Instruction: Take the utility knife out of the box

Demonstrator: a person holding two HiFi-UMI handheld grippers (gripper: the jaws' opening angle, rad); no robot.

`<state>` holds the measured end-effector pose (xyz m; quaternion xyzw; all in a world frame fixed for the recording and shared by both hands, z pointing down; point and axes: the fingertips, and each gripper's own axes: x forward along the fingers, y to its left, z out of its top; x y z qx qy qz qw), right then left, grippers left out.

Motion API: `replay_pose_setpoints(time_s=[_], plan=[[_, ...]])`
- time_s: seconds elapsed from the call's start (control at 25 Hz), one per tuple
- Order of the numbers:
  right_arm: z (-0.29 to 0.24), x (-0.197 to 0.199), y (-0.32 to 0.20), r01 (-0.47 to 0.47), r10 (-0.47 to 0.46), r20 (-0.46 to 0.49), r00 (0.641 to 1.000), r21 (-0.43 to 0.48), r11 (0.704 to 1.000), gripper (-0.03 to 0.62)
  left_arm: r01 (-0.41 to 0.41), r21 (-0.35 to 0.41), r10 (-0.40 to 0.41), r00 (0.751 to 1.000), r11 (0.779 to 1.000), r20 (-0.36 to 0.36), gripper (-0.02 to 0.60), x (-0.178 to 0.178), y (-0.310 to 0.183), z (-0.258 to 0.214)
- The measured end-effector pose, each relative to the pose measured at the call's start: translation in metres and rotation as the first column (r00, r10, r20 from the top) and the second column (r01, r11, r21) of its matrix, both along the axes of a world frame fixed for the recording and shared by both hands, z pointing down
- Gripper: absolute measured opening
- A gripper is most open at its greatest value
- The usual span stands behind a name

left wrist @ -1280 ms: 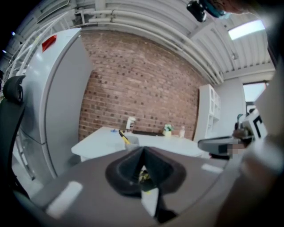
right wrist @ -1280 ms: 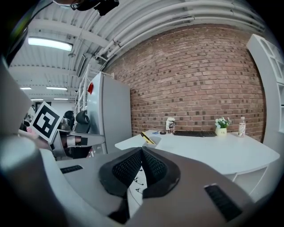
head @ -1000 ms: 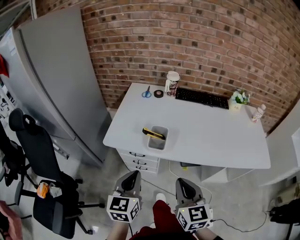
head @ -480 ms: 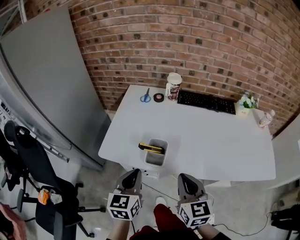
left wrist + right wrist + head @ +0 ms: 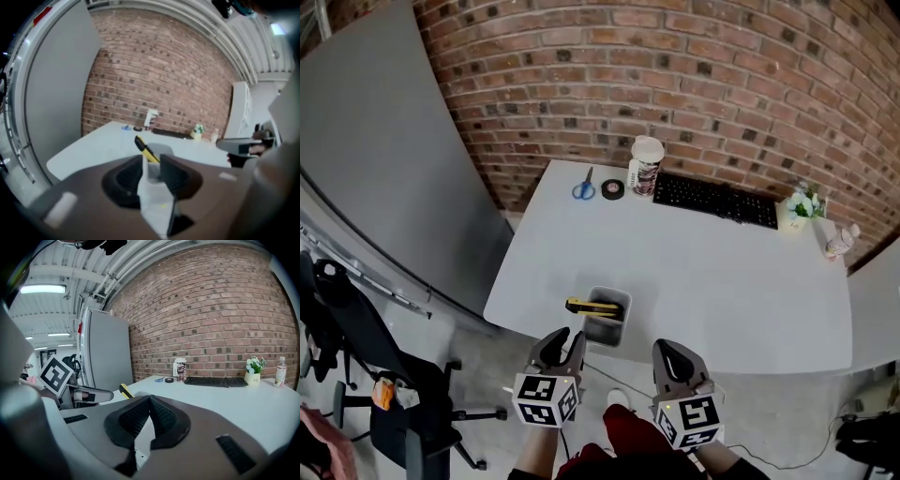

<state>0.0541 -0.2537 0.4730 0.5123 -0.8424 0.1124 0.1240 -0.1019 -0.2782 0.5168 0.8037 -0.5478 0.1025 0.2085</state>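
Reaching is judged the step in hand: the utility knife (image 5: 592,307) juts from the box (image 5: 611,292) near the bench (image 5: 722,281) edge. Left gripper (image 5: 561,339) fingers, just opened, are apart and empty; right gripper (image 5: 673,352) fingers are pressed together. The jutting end should be gripped squarely.

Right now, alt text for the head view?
A yellow utility knife sticks out of a grey box near the desk's edge. The right gripper and left gripper hover short of it; the left's fingers have just been opening, empty.
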Motion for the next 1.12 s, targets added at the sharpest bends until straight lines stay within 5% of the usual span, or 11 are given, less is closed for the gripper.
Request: replay_pose_setpoints(time_s=[1.12], plan=[[0.024, 0.020, -0.047, -0.038, 0.038, -0.012, 0.999, -0.062, 0.997, 0.008, -0.031, -0.073, 0.030, 0.999, 0.997, -0.022, 0.152, 0.017, -0.068, 0.026]])
